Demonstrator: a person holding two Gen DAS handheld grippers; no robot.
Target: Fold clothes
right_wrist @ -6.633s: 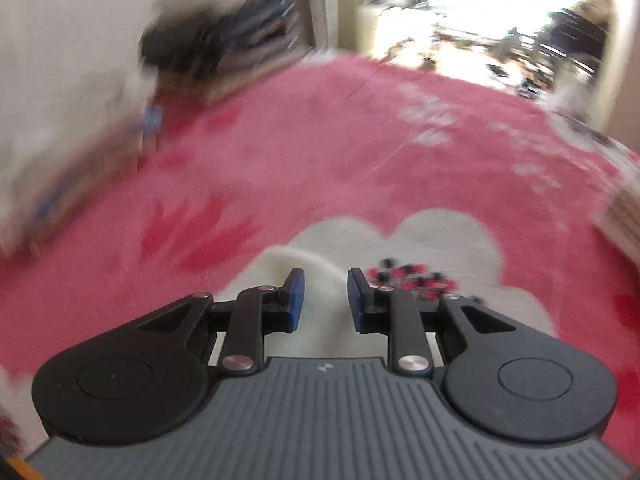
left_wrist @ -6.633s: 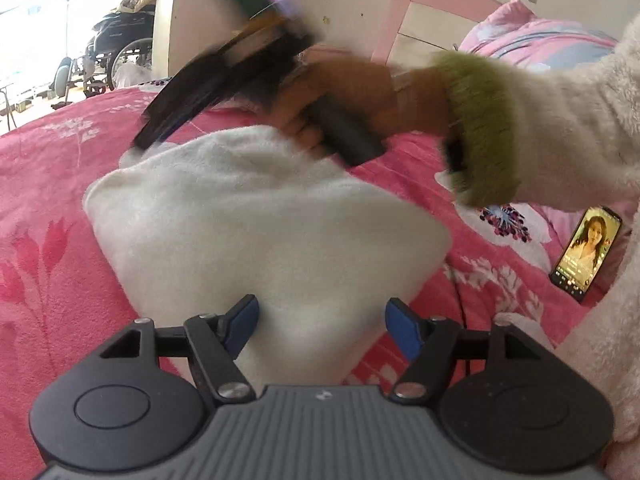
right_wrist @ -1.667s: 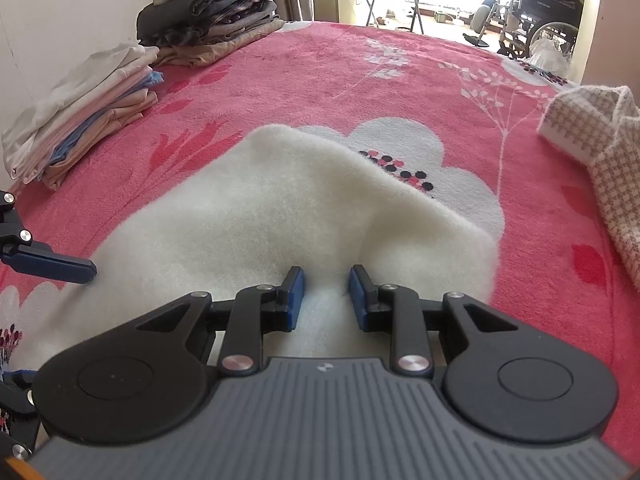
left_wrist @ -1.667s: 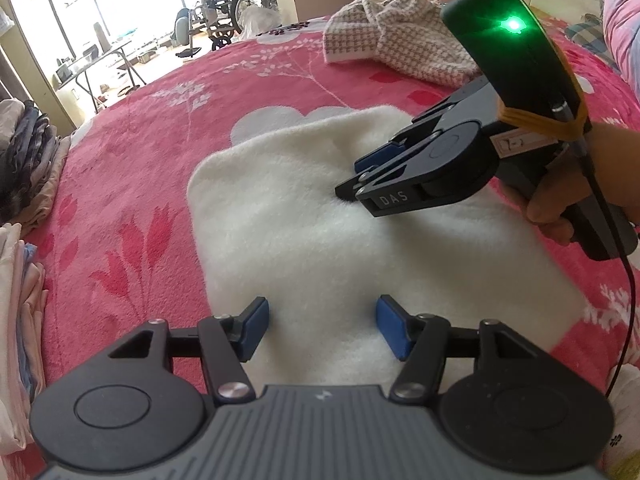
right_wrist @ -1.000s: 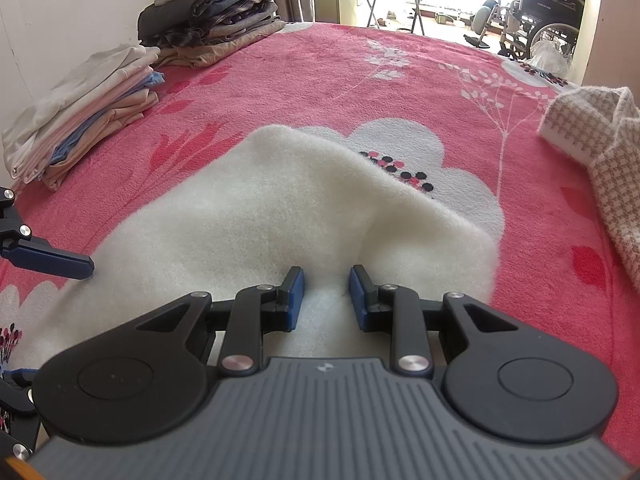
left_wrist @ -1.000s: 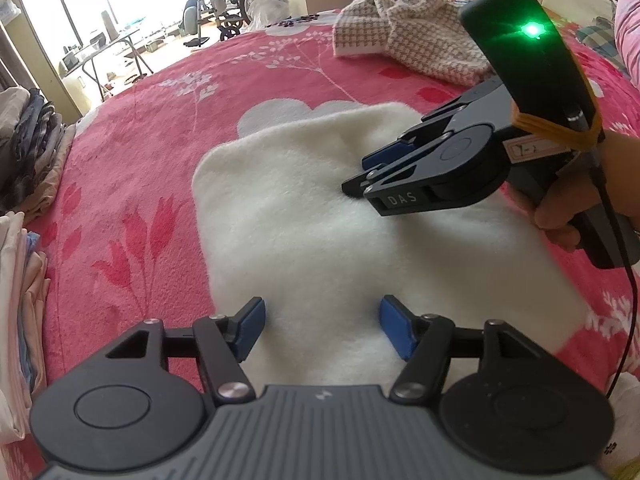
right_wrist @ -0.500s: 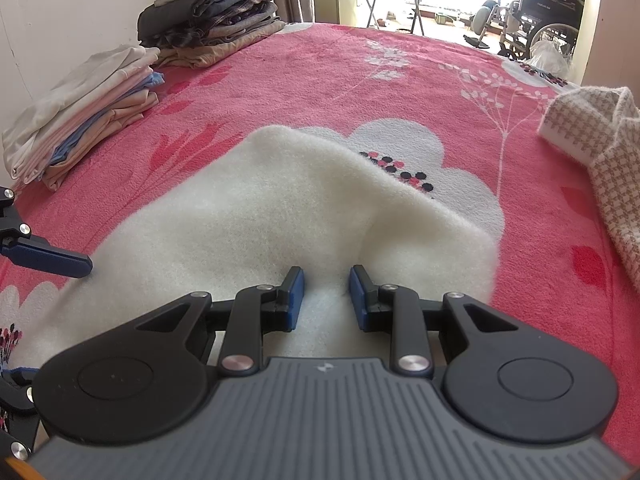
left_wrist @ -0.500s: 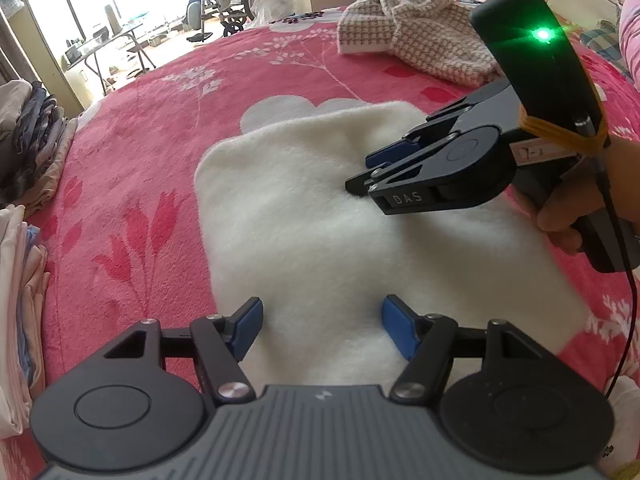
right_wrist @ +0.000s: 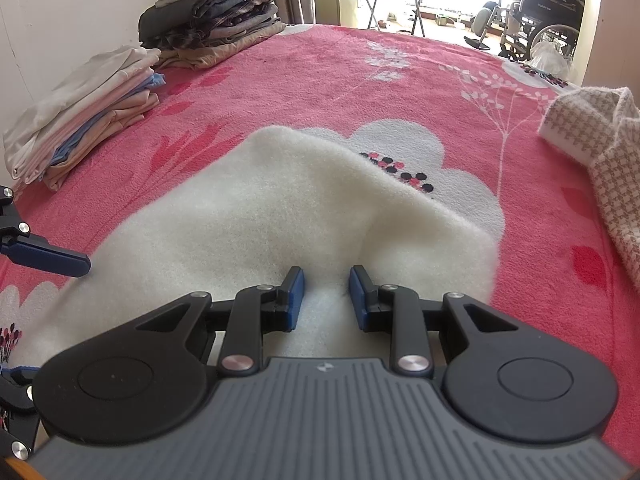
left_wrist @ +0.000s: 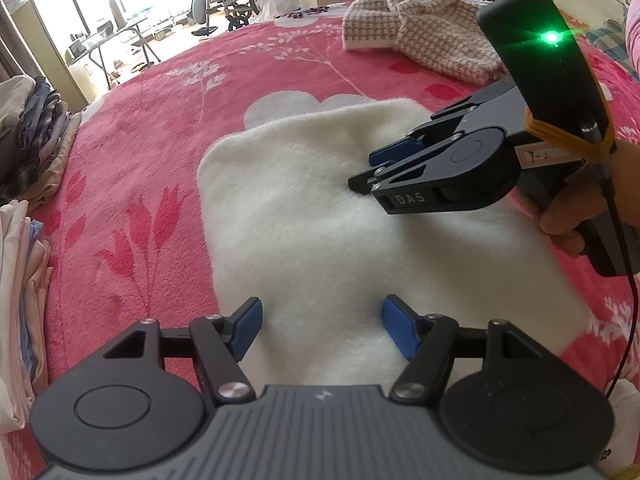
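Observation:
A white fluffy garment lies folded on the pink flowered bedspread. My left gripper hovers open over its near edge, blue pads wide apart with the fabric below them. My right gripper, held by a hand, comes in from the right and its tips rest on the garment's far side. In the right wrist view the right gripper has its jaws a narrow gap apart, dug into the white garment, with fabric showing in the gap. One left finger shows at the left edge.
Two stacks of folded clothes stand by the wall, a pale one and a darker one. A crumpled houndstooth garment lies at the bed's far side. A wheelchair stands beyond the bed. A cable hangs from the right gripper.
Several seconds ago the right gripper swung blurred above the garment; it now rests on it. Over the last second both grippers stay put, and the left jaws look slightly wider.

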